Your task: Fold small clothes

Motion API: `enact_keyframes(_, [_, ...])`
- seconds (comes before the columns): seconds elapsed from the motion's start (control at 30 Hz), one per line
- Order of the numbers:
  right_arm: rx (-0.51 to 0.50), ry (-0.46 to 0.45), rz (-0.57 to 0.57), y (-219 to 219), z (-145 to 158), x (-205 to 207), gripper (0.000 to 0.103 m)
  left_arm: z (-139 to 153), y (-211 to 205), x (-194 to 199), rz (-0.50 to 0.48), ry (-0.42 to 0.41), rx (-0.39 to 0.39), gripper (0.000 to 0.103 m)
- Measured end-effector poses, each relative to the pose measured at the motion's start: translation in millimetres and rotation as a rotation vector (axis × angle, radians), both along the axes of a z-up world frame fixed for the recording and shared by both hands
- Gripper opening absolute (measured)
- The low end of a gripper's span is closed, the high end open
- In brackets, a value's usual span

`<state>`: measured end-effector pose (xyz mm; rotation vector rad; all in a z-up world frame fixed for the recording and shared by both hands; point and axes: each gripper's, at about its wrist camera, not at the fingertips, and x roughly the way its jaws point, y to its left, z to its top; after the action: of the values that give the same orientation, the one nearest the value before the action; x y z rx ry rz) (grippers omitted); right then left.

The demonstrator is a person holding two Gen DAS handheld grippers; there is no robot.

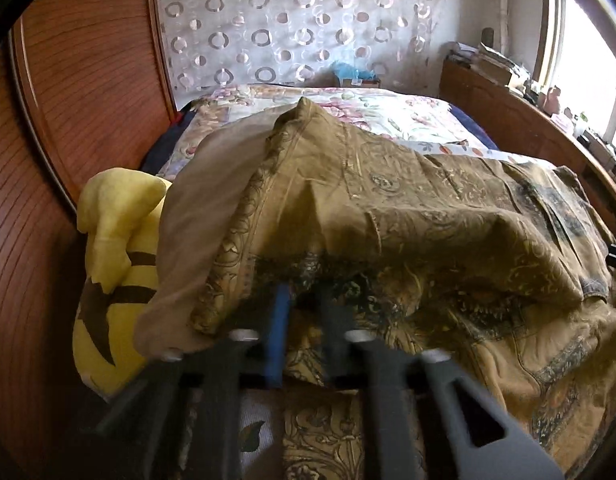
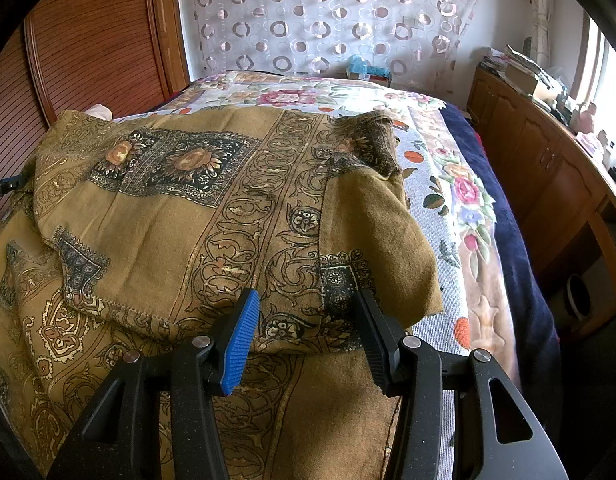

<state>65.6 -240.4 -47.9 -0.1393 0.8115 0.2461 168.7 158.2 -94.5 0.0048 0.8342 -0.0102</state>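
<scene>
Two handheld grippers meet an olive-brown garment [image 2: 212, 216] printed with dark scrollwork bands and flower medallions, lying folded over on a bed [image 2: 448, 208] with a floral cover. The left gripper [image 1: 304, 300] has its jaws clenched on a lifted fold, the cloth draping over them. The right gripper [image 2: 308, 320] hovers with jaws released above the garment's near edge. A yellow plush toy [image 1: 112, 264] sits beside the garment.
</scene>
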Motion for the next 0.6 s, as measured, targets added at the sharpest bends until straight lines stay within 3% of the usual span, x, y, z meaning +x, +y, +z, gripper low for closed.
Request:
enact_keyframes(0.37, [0.001,-0.001,-0.001,0.0,-0.4,0.0,0.051,97.9,-16.3,-61.7,-0.112,-0.233,-0.152,0.002])
enact_keyframes(0.6, [0.053,-0.078,-0.035,-16.9,19.3,-7.1,0.051,91.1,-22.7,-61.0,-0.096,-0.21,-0.09,0.002])
